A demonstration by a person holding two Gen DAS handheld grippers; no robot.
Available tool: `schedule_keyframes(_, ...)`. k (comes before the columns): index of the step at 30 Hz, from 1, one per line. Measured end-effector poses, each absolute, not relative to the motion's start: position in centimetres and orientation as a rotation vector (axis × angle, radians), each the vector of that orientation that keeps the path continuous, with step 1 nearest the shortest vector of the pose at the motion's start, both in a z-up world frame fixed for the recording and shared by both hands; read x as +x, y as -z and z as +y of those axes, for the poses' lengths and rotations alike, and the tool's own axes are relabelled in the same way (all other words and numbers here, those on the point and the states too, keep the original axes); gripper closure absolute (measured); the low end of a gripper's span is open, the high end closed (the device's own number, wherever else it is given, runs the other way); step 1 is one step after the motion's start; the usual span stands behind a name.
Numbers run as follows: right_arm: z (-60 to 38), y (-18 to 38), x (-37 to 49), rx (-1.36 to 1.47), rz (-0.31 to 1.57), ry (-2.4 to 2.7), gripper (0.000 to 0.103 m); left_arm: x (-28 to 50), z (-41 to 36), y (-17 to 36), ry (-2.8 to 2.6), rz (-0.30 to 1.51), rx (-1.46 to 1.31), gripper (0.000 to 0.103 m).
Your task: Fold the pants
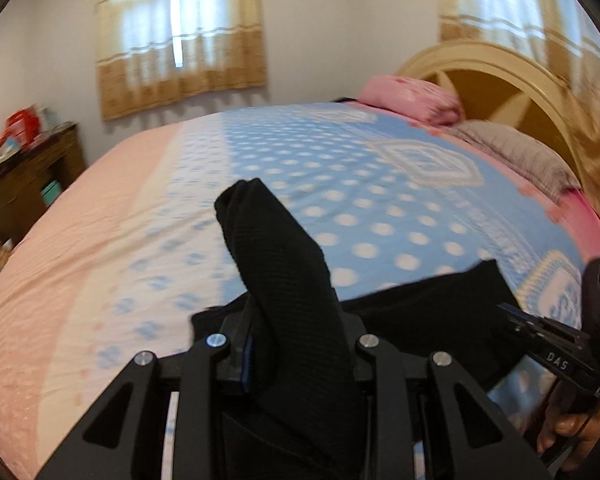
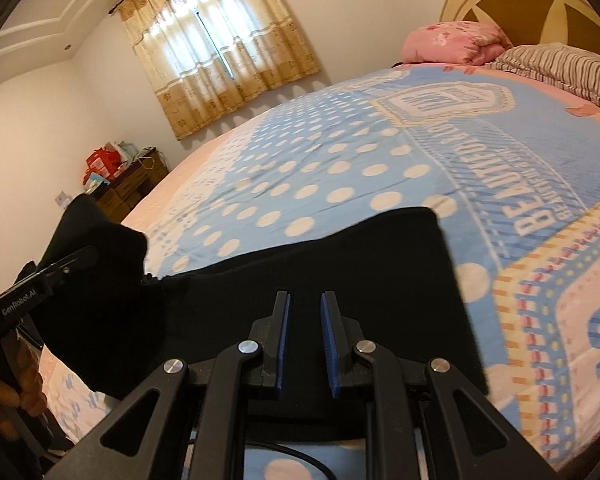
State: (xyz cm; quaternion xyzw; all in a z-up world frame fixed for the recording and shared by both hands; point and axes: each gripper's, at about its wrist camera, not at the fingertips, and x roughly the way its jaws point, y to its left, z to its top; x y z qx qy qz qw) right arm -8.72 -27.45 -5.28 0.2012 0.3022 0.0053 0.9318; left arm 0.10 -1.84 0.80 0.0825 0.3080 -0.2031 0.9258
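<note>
Black pants [image 2: 340,276] lie across the near part of the bed, a flat folded part to the right. My left gripper [image 1: 296,340] is shut on a bunched end of the pants [image 1: 276,256], which sticks up between its fingers; it also shows in the right wrist view [image 2: 80,258] at the left, lifting that end. My right gripper [image 2: 304,320] is open and empty, its blue pads just above the flat part of the pants. It shows at the right edge of the left wrist view [image 1: 512,316].
The bed [image 2: 380,152] has a blue polka-dot and pink cover. A pink pillow [image 2: 456,42] and a striped pillow [image 2: 568,68] lie by the headboard [image 1: 500,80]. A wooden cabinet [image 2: 128,188] with boxes stands by the far wall under a curtained window [image 2: 220,40].
</note>
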Motion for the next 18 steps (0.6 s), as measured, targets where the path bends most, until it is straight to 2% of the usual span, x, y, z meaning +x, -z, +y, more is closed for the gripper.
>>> schedule_keyframes(18,-29.9,4.9,-10.8,0.427,0.612,0.04,0.086,-1.2,-10.7,0.4,0.517,0.627,0.308,0.073)
